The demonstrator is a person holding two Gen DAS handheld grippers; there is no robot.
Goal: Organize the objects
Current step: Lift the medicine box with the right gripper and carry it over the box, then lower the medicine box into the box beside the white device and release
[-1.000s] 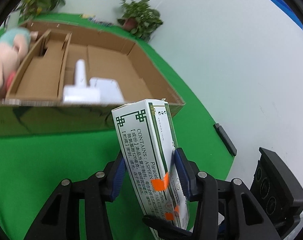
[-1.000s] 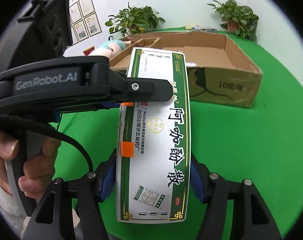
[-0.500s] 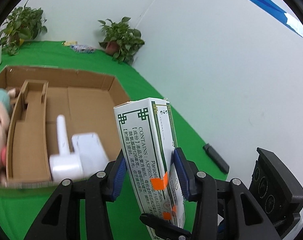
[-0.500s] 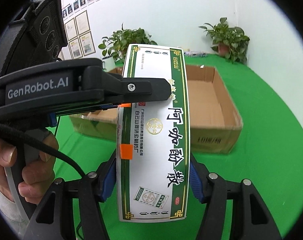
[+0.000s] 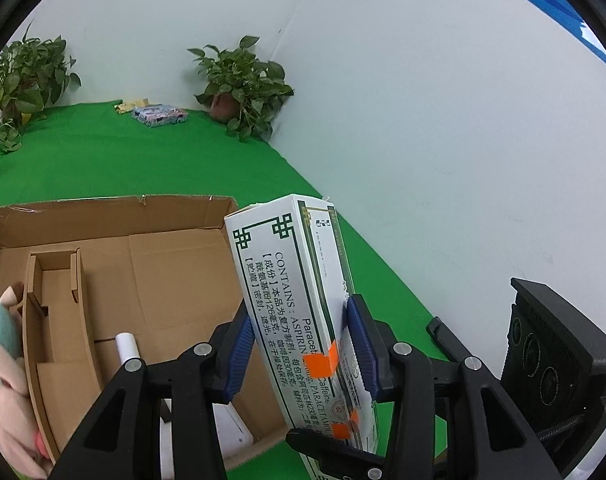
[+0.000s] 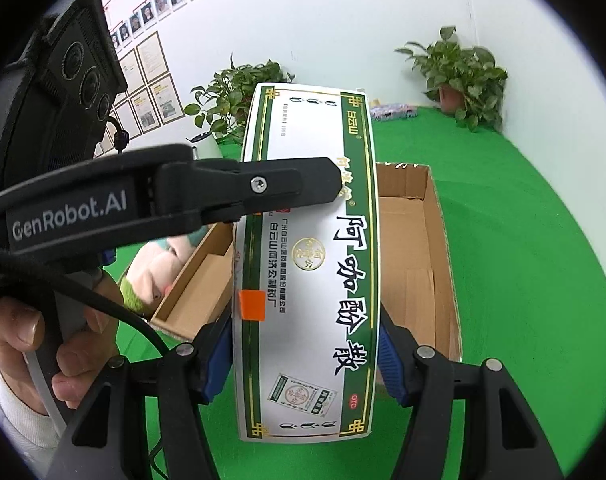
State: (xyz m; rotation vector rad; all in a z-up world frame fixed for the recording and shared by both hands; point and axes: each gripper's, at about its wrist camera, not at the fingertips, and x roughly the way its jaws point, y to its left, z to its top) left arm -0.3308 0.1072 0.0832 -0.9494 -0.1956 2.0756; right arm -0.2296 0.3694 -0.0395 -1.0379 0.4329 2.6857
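We hold a white-and-green medicine carton [image 5: 299, 304] between both grippers, above the near edge of an open cardboard box [image 5: 151, 280]. Its long axis runs away from each camera: in the left wrist view it tilts up and to the left, its far end over the box's right wall; in the right wrist view its broad printed face [image 6: 307, 264] stands nearly upright, far end up. Our left gripper [image 5: 303, 354] is closed on the carton's narrow sides, blue pads touching it. Our right gripper [image 6: 303, 356] is closed across the wider face in the same way, and the left gripper's black finger [image 6: 251, 190] crosses that face from the left.

Inside the box, a cardboard divider [image 5: 79, 304] splits off narrow compartments on the left. In the main compartment lie a white cylinder [image 5: 127, 346] and a white flat object [image 5: 233, 428], partly hidden by our left gripper. A pink and teal plush toy [image 5: 3, 364] sits at the box's left edge.

The box rests on a green cloth surface [image 5: 103, 152]. White walls meet at a corner with a potted plant [image 5: 243, 88]; another plant [image 5: 19, 80] stands farther left, and a small patterned packet [image 5: 159, 114] lies between them. Framed sheets [image 6: 151, 80] hang on one wall.
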